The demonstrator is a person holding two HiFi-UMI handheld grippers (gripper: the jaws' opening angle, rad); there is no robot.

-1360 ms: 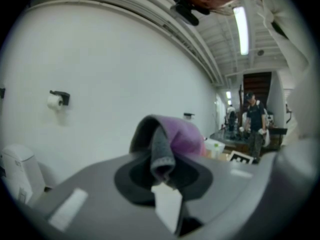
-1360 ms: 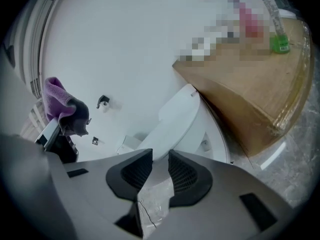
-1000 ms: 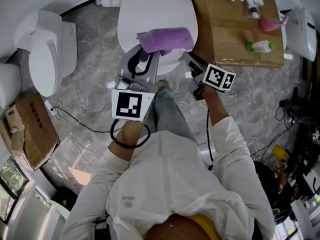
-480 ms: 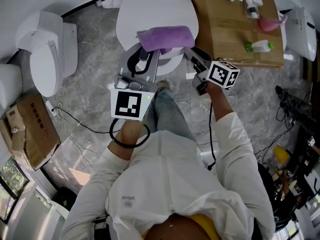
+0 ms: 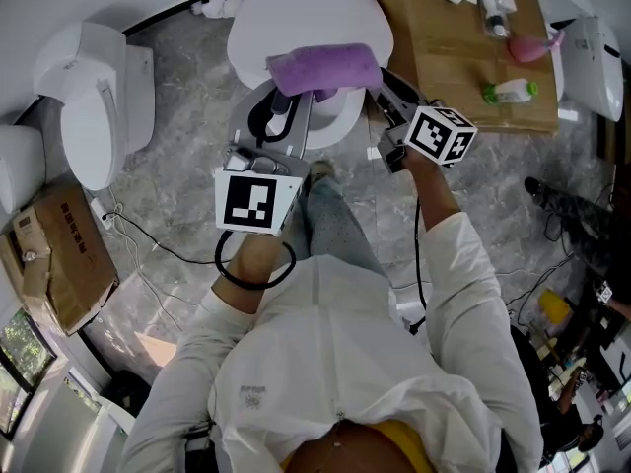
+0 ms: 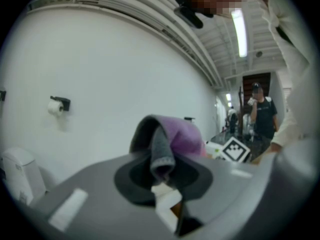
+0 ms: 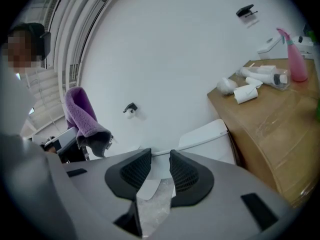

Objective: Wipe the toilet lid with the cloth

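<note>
Marble floor point(image 5: 182, 161), cloth point(image 5: 325, 72) pinched in left hand-held gripper point(image 6: 161, 176) over toilet lid point(image 5: 286, 23), right hand-held gripper point(image 7: 155, 165) parted

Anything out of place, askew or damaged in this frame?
Nothing spilled or damaged. The purple terry cloth hangs bunched from the left claw over the white toilet lid, not flat on it. The right claw is open and empty. Thin black cables trail loose across the grey marble floor.

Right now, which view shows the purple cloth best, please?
The head view shows the cloth whole, from above. The left gripper view shows only its pinched fold close up; the right gripper view, its hanging side.
</note>
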